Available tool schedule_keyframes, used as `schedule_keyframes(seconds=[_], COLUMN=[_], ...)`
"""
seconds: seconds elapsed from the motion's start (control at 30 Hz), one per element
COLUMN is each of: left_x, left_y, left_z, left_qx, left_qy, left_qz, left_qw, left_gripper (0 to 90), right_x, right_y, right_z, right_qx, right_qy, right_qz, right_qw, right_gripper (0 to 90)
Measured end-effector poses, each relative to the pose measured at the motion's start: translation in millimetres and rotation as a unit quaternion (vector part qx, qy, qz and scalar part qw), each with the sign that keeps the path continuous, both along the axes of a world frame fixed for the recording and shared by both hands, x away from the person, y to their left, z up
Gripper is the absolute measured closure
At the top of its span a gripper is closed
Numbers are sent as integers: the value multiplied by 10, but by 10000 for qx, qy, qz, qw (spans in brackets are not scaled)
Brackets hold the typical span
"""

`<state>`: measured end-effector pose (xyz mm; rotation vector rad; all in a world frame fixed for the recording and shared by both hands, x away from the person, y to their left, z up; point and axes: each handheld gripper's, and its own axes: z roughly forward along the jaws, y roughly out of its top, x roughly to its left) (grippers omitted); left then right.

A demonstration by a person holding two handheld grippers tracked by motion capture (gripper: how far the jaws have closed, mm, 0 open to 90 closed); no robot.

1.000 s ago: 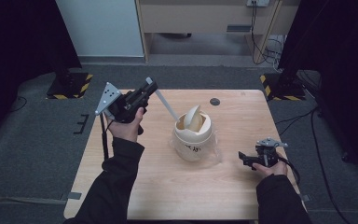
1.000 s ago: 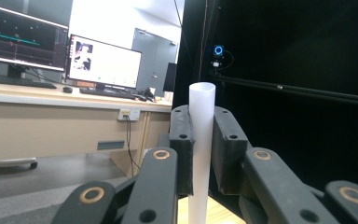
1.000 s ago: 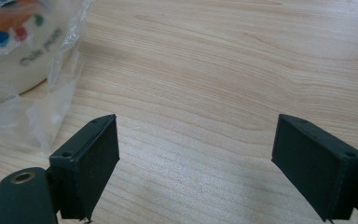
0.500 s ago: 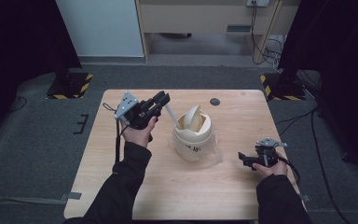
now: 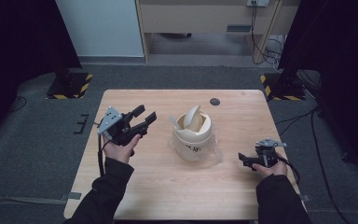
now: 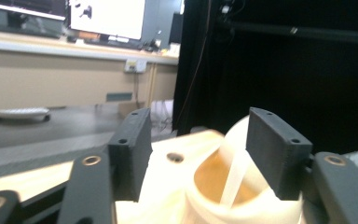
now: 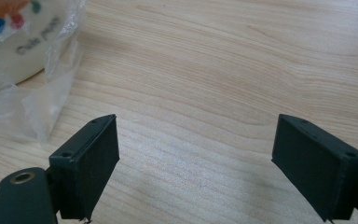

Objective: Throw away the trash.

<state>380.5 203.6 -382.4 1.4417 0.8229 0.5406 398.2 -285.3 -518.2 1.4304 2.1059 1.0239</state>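
Cream bin [image 5: 194, 136] at table [image 5: 168, 196] centre; left gripper [image 5: 144, 116] just left of bin, jaws wide, empty; right gripper [image 5: 243, 159] right of bin, jaws wide, empty

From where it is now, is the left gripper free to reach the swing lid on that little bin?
Probably yes. The left gripper hangs open beside the bin, jaws aimed at its tilted swing lid, with bare table between them and nothing in the path.
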Motion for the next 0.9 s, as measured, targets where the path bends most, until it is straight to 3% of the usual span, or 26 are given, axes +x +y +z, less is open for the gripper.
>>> schedule_keyframes(seconds=[0.2,0.3,0.37,0.47,0.57,0.63,0.7,0.73,0.77,0.9], left_x=[-179,-235,-250,-261,-252,-226,-184,-161,-137,-90], left_y=[147,193,227,294,388,451,501,522,538,607], left_z=[-285,-483,-621,-792,-969,-1089,-1196,-1235,-1260,-1301], left_qx=[295,410,550,926,1284,1545,1805,1884,1930,1967], left_qy=[491,774,1014,1314,1659,1887,2161,2253,2330,2462], left_qz=[87,141,167,204,255,343,358,362,375,545], left_qw=[9983,9961,9932,9868,9774,9692,9589,9552,9524,9475], left_gripper=[289,256,239,211,193,182,176,176,175,146], right_x=[1,0,-2,-3,-1,5,6,6,7,20], right_y=[-16,-11,-10,-23,-34,-42,-46,-49,-52,-66], right_z=[-3,-5,-7,0,1,-5,-8,-9,-10,-25], right_qx=[-16,-11,-10,-19,-13,-57,-92,-102,-106,-134], right_qy=[-13,23,41,16,30,48,77,81,83,116], right_qz=[-3,-16,-26,-22,-54,-67,-73,-78,-77,-67], right_qw=[10000,10000,10000,10000,10000,9999,9999,9999,9999,9998], right_gripper=[147,147,146,146,147,146,146,145,143,137])
